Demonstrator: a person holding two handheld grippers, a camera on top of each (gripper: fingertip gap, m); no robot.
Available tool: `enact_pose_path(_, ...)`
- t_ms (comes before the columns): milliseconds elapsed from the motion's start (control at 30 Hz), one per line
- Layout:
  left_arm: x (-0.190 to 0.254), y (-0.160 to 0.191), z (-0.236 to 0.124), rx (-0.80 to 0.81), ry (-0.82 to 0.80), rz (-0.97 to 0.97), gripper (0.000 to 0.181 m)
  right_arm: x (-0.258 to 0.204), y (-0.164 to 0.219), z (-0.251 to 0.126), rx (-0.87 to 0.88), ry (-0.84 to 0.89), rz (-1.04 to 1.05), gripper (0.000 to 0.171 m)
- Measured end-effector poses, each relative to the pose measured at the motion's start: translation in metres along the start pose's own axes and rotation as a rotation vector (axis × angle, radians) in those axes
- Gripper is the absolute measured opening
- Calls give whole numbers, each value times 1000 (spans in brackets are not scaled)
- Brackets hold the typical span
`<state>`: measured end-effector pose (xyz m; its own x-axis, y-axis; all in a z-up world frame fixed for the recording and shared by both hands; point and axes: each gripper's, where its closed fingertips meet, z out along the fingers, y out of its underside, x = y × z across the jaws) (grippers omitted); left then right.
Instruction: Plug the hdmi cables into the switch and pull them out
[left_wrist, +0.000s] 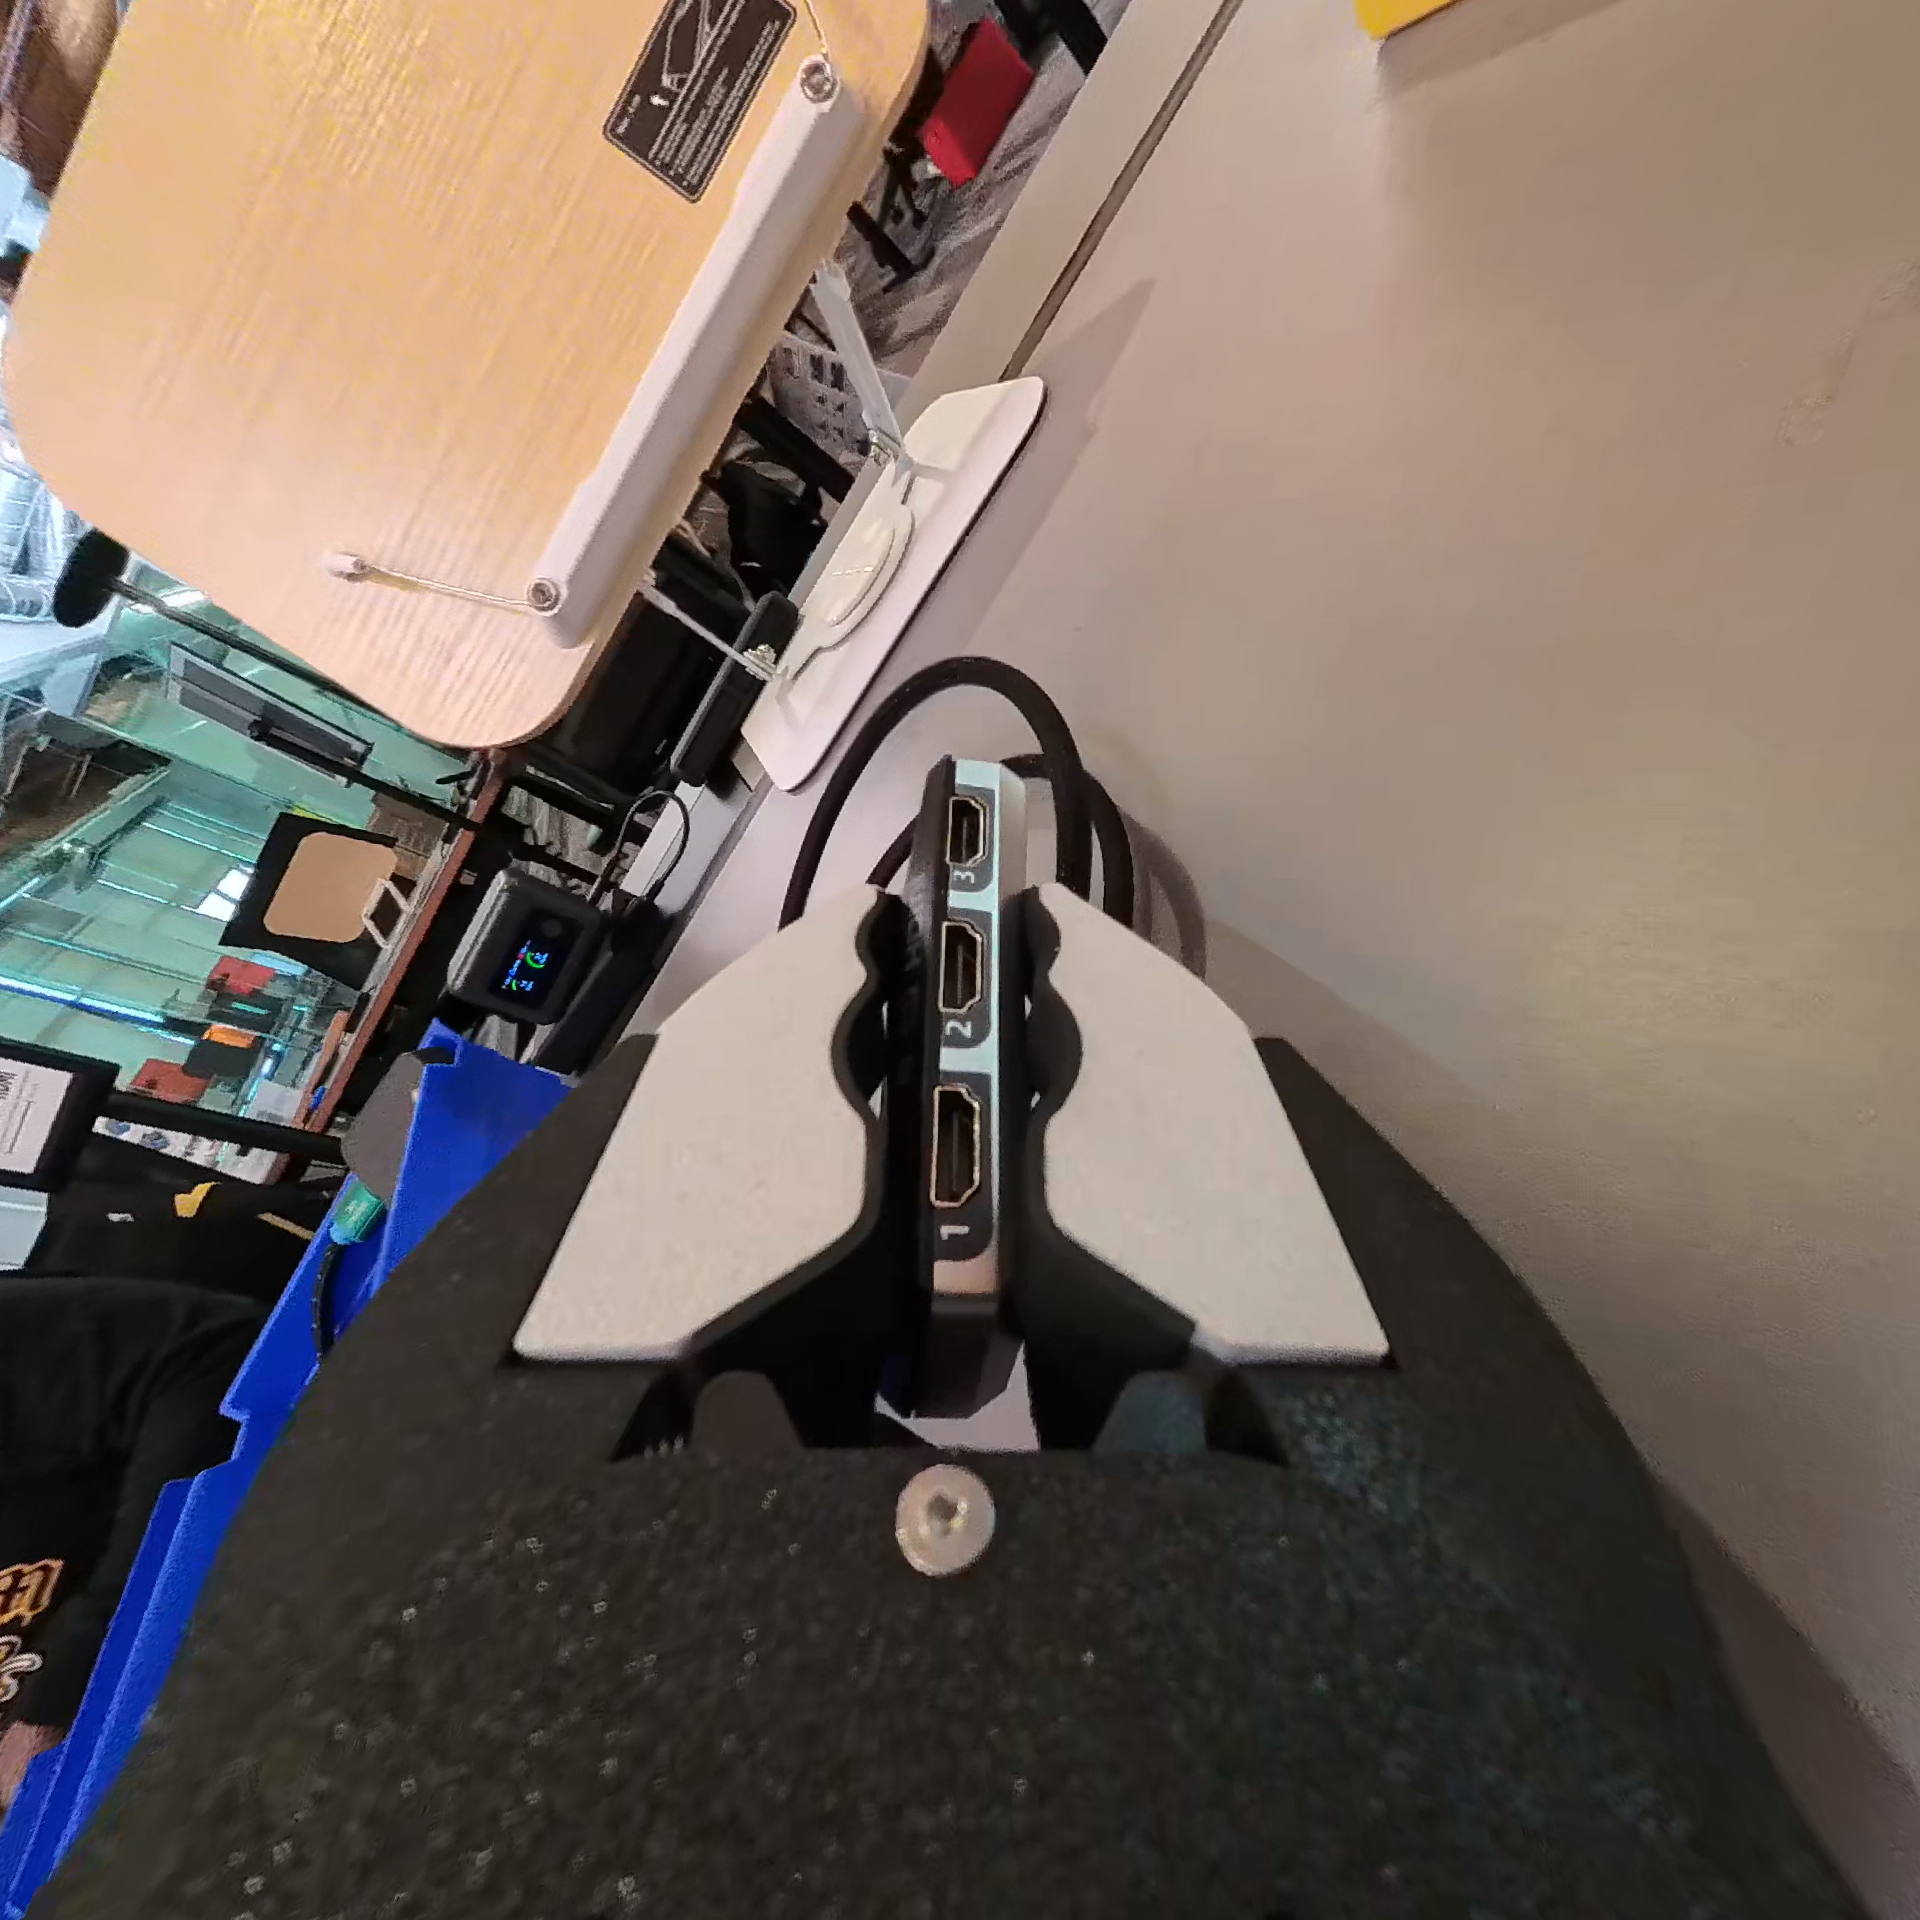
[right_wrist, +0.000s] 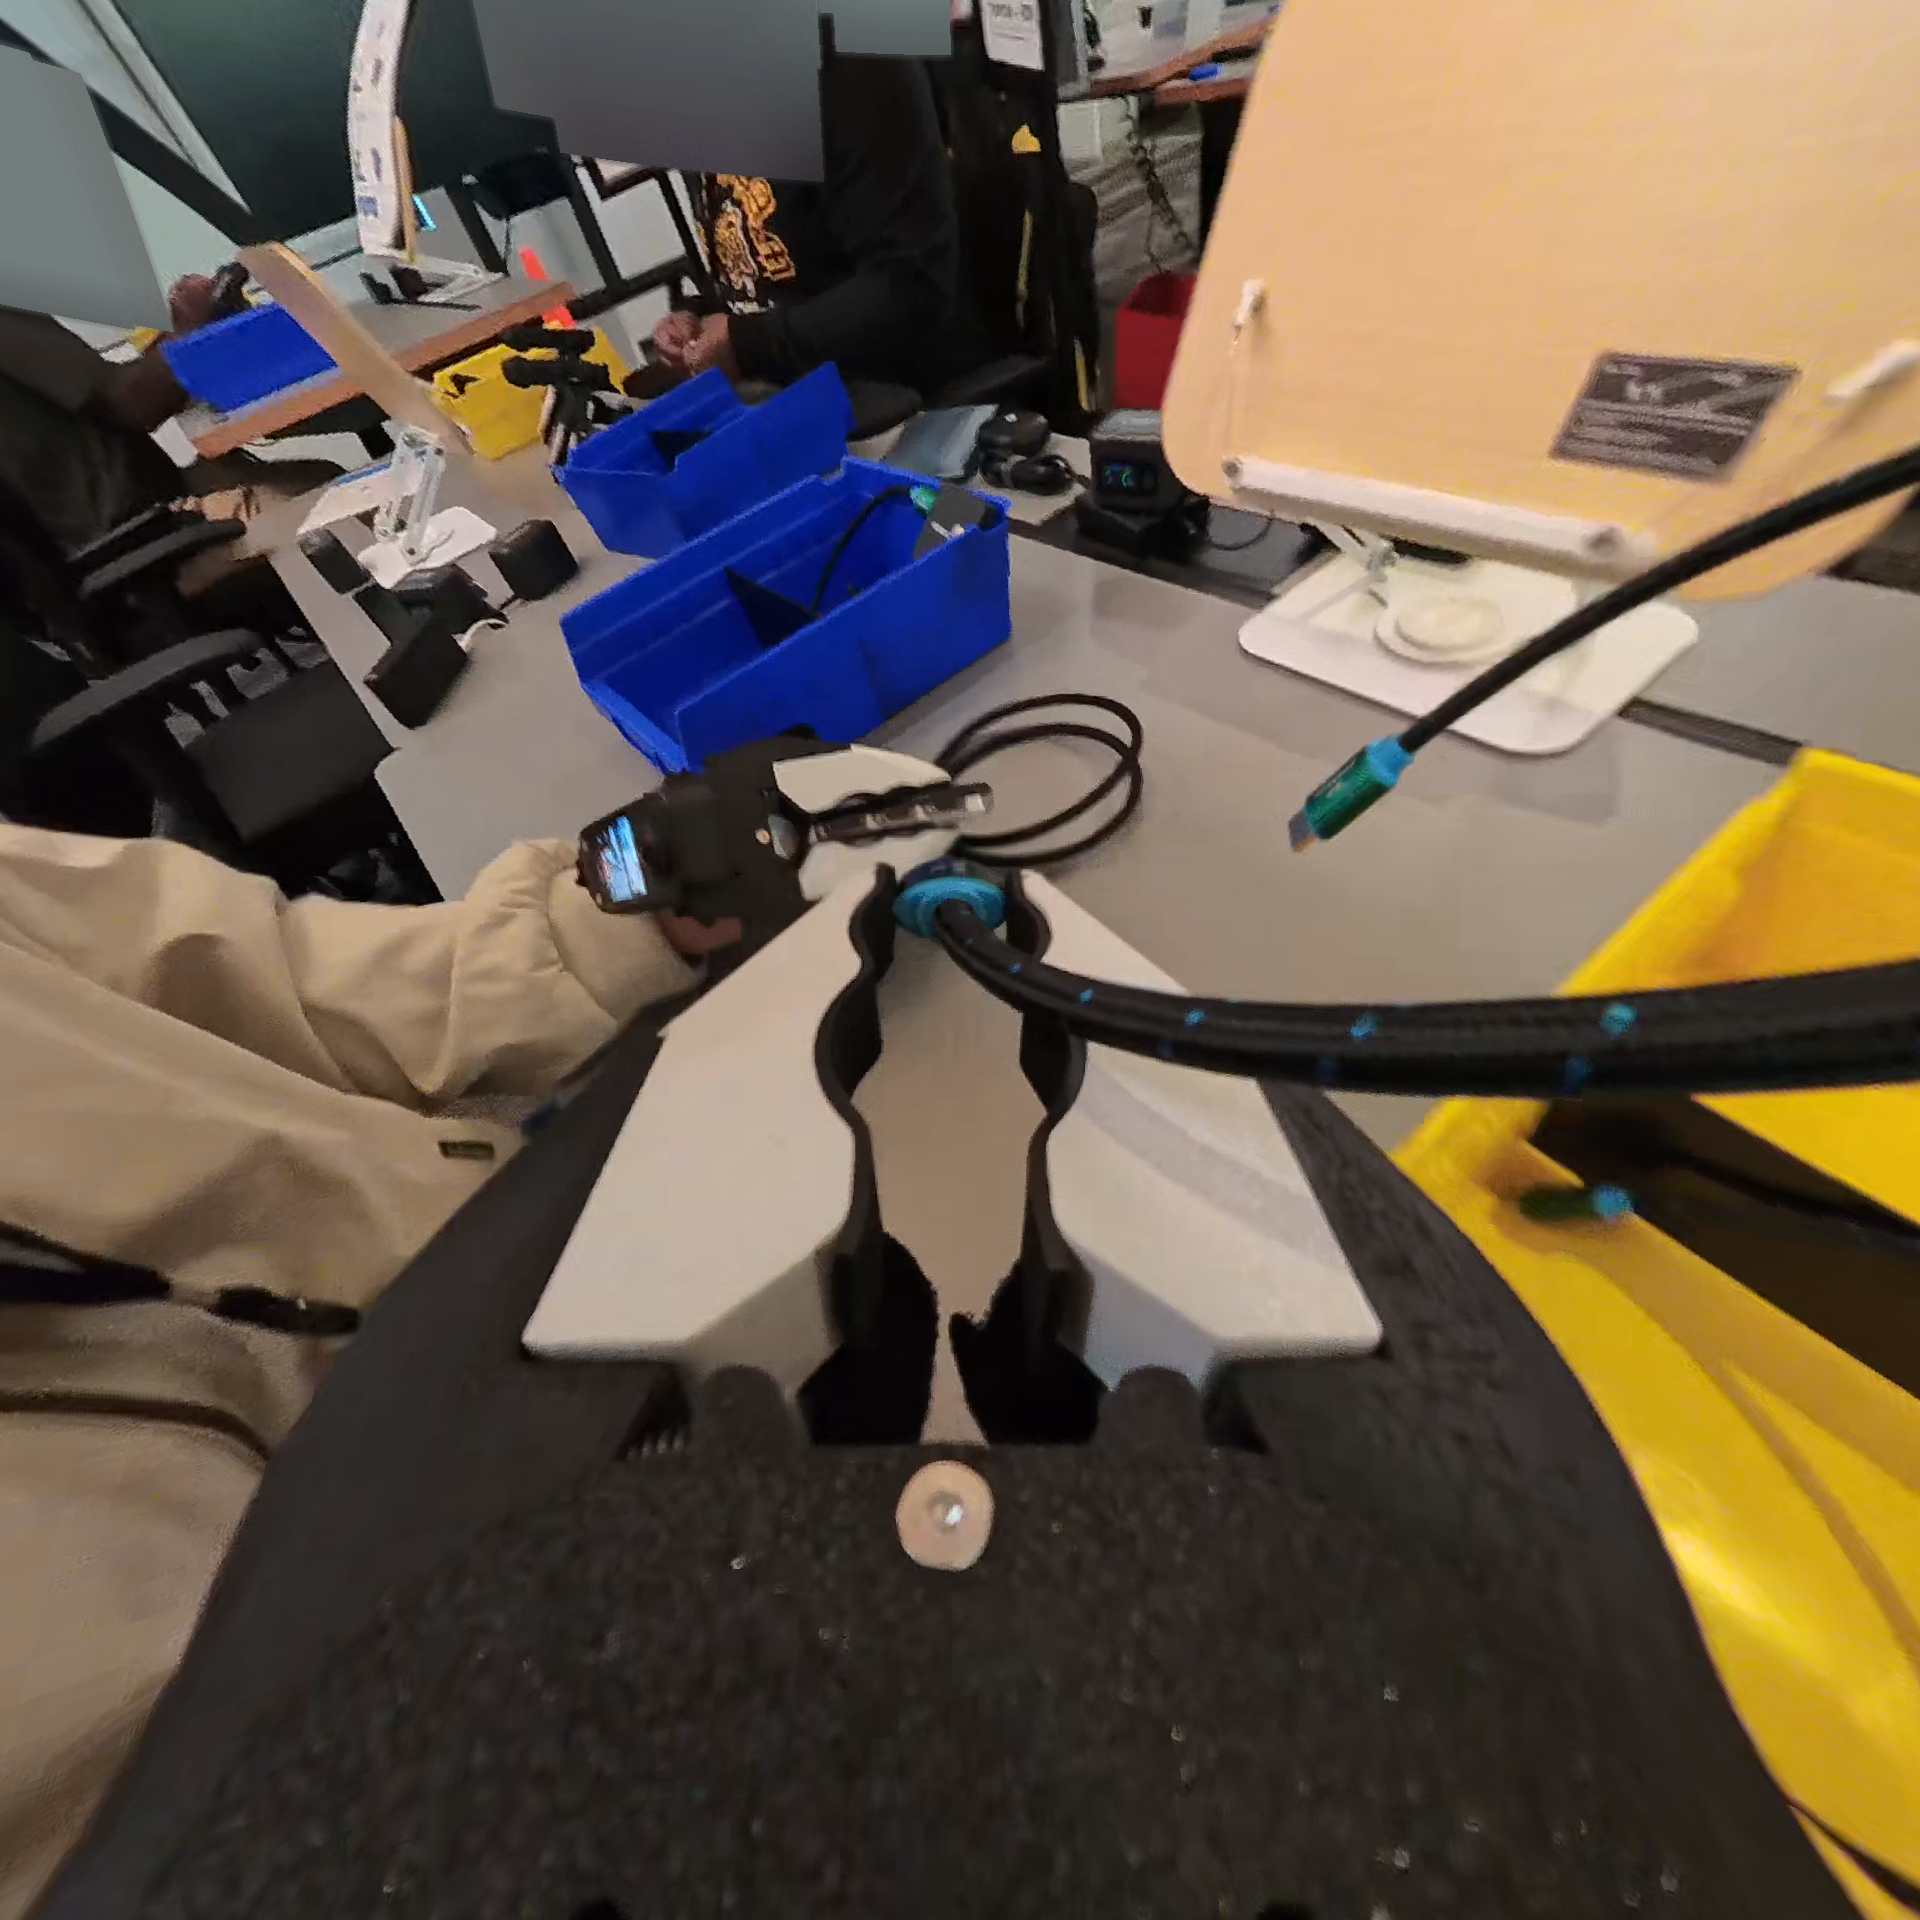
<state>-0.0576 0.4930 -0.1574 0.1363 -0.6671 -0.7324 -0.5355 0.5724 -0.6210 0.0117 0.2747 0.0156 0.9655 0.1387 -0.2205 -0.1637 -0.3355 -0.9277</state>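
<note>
- The HDMI plug (right_wrist: 948, 902) in the right gripper (right_wrist: 948, 914) was mostly hidden by the fingertips; only its blue collar showed.
- Its braided cable (right_wrist: 1455, 1034) ran off the right edge; the free green plug (right_wrist: 1351, 792) hung blurred above the table (right_wrist: 1299, 914).
- The left gripper (left_wrist: 951, 997), rolled sideways, pinched the HDMI switch (left_wrist: 966, 1039) edge-on, three ports empty.
- The switch's black lead (left_wrist: 1049, 727) coiled just beyond.
</note>
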Motion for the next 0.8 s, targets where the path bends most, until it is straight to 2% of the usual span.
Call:
enact_pose_path(100,3,-1,1,1,7,5,23,22,17,-28,-37,-20,55,20)
enact_pose_path(267,3,-7,0,14,16,-3,22,33,40,-72,-115,-189,11,20)
enact_pose_path(400,3,-7,-2,17,18,-7,22,54,54,-101,-244,-177,-49,20)
enact_pose_path(533,4,-7,-1,16,21,-5,22,82,59,-111,-374,-190,29,20)
enact_pose_path(667,4,-7,-3,20,25,-5,22,80,68,-107,-464,-431,154,19)
enact_pose_path(800,3,-7,-3,22,27,-8,22,64,88,-106,-627,-679,233,20)
